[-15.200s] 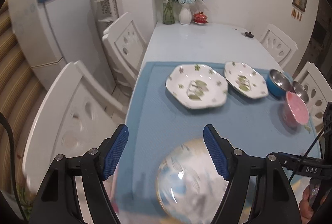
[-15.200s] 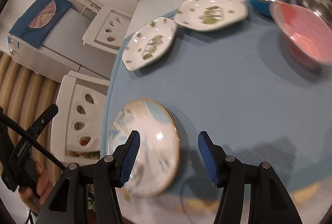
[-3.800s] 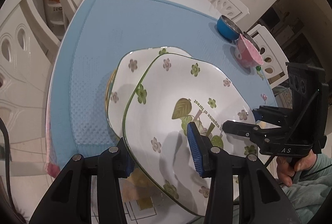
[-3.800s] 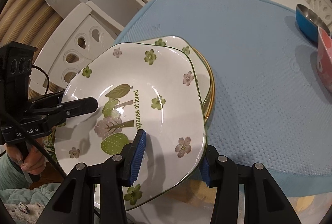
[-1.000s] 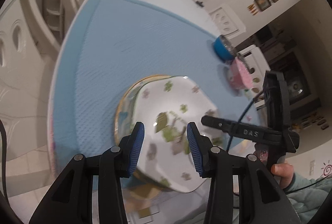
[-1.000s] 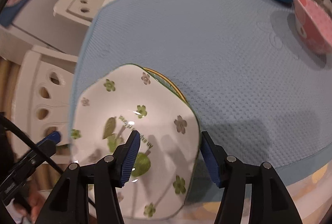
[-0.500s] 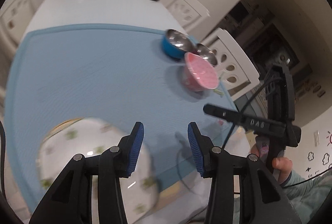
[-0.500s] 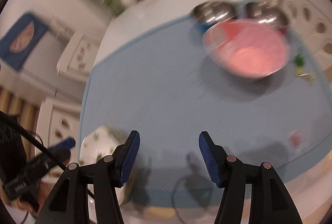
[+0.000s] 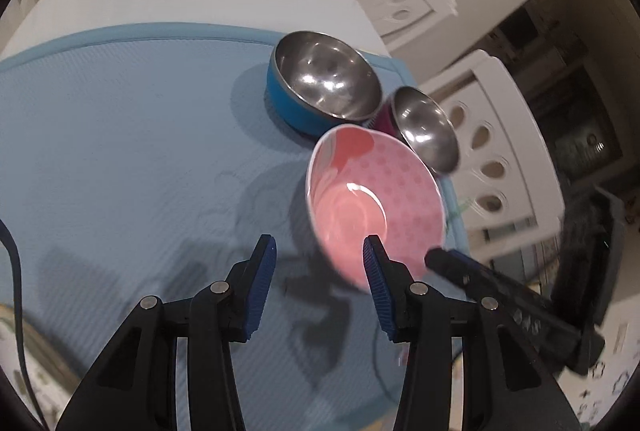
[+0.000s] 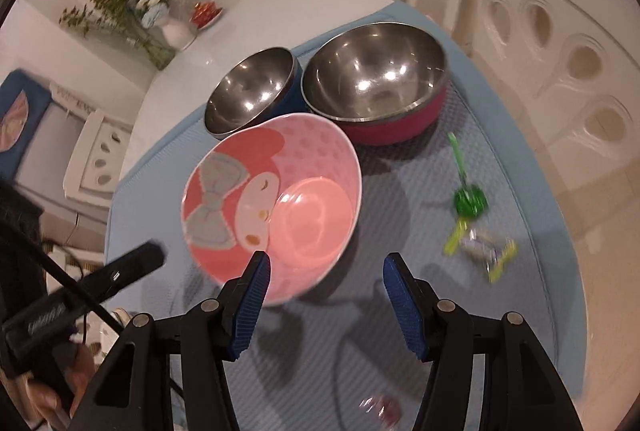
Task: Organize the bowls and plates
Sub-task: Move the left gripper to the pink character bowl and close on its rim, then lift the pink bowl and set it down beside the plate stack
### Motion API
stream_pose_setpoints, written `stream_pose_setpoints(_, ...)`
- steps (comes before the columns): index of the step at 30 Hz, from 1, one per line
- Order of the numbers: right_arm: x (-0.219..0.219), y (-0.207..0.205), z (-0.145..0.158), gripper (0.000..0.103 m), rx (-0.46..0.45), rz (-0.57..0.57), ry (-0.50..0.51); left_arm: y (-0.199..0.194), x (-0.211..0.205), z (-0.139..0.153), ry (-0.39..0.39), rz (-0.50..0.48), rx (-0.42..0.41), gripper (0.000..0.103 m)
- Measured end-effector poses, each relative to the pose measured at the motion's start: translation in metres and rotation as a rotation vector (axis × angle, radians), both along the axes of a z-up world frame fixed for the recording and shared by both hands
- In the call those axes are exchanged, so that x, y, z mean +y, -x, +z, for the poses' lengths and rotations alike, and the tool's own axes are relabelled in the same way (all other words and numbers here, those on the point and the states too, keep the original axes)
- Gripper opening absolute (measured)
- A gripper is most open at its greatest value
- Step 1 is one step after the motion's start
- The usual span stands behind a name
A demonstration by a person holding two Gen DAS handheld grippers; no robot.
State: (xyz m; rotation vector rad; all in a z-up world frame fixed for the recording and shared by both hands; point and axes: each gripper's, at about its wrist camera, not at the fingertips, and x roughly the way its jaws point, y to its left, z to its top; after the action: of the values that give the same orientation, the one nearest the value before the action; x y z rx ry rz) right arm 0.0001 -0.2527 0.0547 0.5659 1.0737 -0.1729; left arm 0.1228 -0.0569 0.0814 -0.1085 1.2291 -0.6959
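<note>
A: Left to right on the mat [image 9: 120,119]: plate stack [image 9: 24,363] at the far left edge, only a sliver showing. Then your left gripper [image 9: 318,251], fingers apart, nothing between them. Pink bowl [image 9: 376,199] sits just right of it, its near rim by the right fingertip.

B: And my right?

A: Right gripper [image 10: 326,263] is also spread and empty, low over the mat. The pink bowl's near rim overlaps its left fingertip in that view; I can't tell if they touch. Behind it: blue bowl [image 10: 252,89] and red bowl [image 10: 376,79], side by side, steel-lined, rims about touching.

B: So which step?

A: Plates look done, you're on bowls. I'd say pink bowl first.

B: What does the grab need?

A: Straddle the near rim with one finger inside and one outside, then close. The wall is steep and glossy, so seat deep or it may slip. Keep clear of the green toy [image 10: 468,203] to the right.
</note>
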Motion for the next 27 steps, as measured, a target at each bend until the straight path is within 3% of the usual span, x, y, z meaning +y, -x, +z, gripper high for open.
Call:
stream_pose_setpoints(4, -0.008, -0.02, -0.012, 0.056, 0.018, 0.05, 0.017, -0.009, -0.016, -0.018, -0.005, 0.056, 0.013, 0.043)
stream_pose_setpoints(8, -0.012, -0.036, -0.025, 0.046, 0.022, 0.091, 0.02, -0.018, -0.026, -0.036, -0.011, 0.092, 0.028, 0.04)
stream_pose_setpoints(11, -0.009, -0.041, -0.031, 0.035, 0.02, 0.123, 0.027, -0.021, -0.032, -0.043, -0.002, 0.092, 0.023, 0.024)
stream_pose_setpoints(12, -0.008, -0.042, -0.031, 0.029, 0.018, 0.13, 0.033, -0.021, -0.033, -0.043, 0.002, 0.09, 0.02, 0.013)
stream_pose_setpoints(15, -0.007, -0.04, -0.031, 0.019, 0.011, 0.118, 0.081, -0.018, -0.036, -0.04, -0.003, 0.076, -0.008, 0.01)
stream_pose_setpoints(19, -0.007, -0.035, -0.03, 0.018, 0.014, 0.121, 0.073, -0.007, -0.033, -0.033, -0.013, 0.067, -0.049, 0.01)
stream_pose_setpoints(27, 0.014, -0.019, 0.01, 0.018, -0.048, 0.158, 0.09, 0.021, -0.002, 0.004, 0.03, 0.083, -0.121, 0.01)
